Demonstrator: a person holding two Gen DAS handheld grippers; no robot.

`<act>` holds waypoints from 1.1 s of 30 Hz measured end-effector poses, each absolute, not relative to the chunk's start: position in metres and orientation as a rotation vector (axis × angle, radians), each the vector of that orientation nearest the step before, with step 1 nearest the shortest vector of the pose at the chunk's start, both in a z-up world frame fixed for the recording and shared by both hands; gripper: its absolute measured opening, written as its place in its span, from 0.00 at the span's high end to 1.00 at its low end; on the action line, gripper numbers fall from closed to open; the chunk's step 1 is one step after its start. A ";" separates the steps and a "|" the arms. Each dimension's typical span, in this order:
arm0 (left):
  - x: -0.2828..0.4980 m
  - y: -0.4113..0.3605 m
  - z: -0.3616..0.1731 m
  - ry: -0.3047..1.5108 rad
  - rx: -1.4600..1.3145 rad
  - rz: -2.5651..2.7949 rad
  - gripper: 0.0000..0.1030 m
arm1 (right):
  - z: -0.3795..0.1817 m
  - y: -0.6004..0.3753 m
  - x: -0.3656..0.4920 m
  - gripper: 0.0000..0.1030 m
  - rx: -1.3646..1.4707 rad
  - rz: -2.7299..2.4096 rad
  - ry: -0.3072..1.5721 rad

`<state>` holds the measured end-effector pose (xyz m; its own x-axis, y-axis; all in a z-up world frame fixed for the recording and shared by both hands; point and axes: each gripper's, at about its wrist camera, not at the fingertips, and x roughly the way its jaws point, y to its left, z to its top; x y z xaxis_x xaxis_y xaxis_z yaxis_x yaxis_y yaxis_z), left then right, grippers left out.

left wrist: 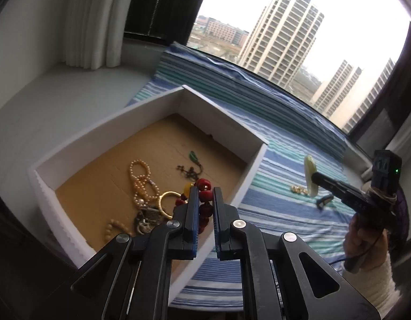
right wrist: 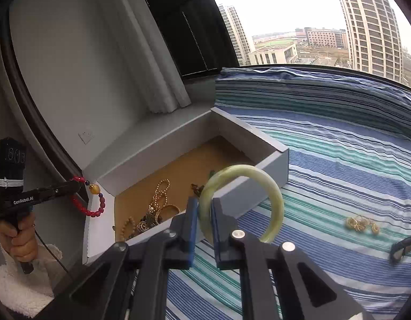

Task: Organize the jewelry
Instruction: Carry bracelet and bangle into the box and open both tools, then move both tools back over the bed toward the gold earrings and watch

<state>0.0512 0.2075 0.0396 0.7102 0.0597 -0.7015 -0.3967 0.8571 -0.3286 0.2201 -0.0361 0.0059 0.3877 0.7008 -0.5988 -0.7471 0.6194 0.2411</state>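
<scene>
Left hand-held gripper (left wrist: 205, 190) clenched on red bead bracelet (left wrist: 204, 200), held above white box (left wrist: 141, 106). Right hand-held gripper (right wrist: 204, 202) grasping pale green bangle (right wrist: 269, 186) over striped cloth (right wrist: 338, 160). Box holds pearl strands (left wrist: 140, 178), gold ring (left wrist: 165, 202), green pendant (left wrist: 193, 157). Gold earrings (right wrist: 361, 224) lie on cloth beyond.

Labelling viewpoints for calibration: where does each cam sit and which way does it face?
Left wrist: rides the left gripper, shut on a red beaded bracelet, looking down over the white cardboard box toward the window; the right gripper and the hand holding it show at right.
Right wrist: rides the right gripper, shut on a pale green jade bangle, facing box and window; the left gripper and its hand show at left.
Shared: box, blue striped cloth, small gold rings, both bracelets.
</scene>
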 end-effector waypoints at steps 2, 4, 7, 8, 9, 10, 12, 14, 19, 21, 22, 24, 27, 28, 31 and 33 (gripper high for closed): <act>0.048 0.231 0.031 0.752 -0.502 0.326 0.93 | 0.007 -0.005 0.220 0.90 -0.105 0.959 0.723; 0.046 0.253 0.019 0.767 -0.520 0.373 0.93 | 0.005 0.025 0.219 0.90 -0.140 0.998 0.723; 0.047 0.279 0.000 0.800 -0.540 0.421 0.93 | -0.001 0.064 0.219 0.90 -0.184 1.041 0.731; 0.049 0.287 -0.006 0.811 -0.547 0.434 0.93 | -0.005 0.075 0.220 0.90 -0.198 1.053 0.737; 0.051 0.293 -0.013 0.822 -0.553 0.444 0.93 | -0.008 0.085 0.221 0.90 -0.212 1.060 0.742; 0.053 0.299 -0.018 0.833 -0.558 0.455 0.93 | -0.012 0.097 0.222 0.90 -0.227 1.067 0.749; 0.057 0.311 -0.028 0.849 -0.568 0.476 0.93 | -0.020 0.116 0.225 0.90 -0.249 1.082 0.766; 0.059 0.320 -0.037 0.864 -0.581 0.496 0.93 | -0.030 0.133 0.226 0.90 -0.281 1.099 0.789; 0.062 0.336 -0.055 0.903 -0.596 0.529 0.93 | -0.060 0.161 0.225 0.90 -0.391 1.075 0.858; 0.066 0.339 -0.063 0.923 -0.597 0.536 0.93 | -0.073 0.169 0.223 0.90 -0.443 1.046 0.885; 0.068 0.340 -0.065 0.933 -0.592 0.540 0.93 | -0.080 0.172 0.225 0.90 -0.469 1.034 0.900; 0.072 0.340 -0.070 0.954 -0.572 0.553 0.92 | -0.092 0.179 0.226 0.89 -0.519 0.998 0.930; 0.076 0.336 -0.074 0.988 -0.529 0.595 0.78 | -0.103 0.187 0.223 0.87 -0.612 0.934 0.952; 0.074 0.335 -0.073 0.984 -0.522 0.612 0.72 | -0.102 0.186 0.224 0.77 -0.610 0.932 0.959; 0.062 0.328 -0.056 0.921 -0.509 0.644 0.54 | -0.073 0.168 0.225 0.64 -0.493 0.977 0.957; 0.052 0.321 -0.037 0.867 -0.488 0.653 0.44 | -0.035 0.147 0.223 0.63 -0.414 0.998 0.878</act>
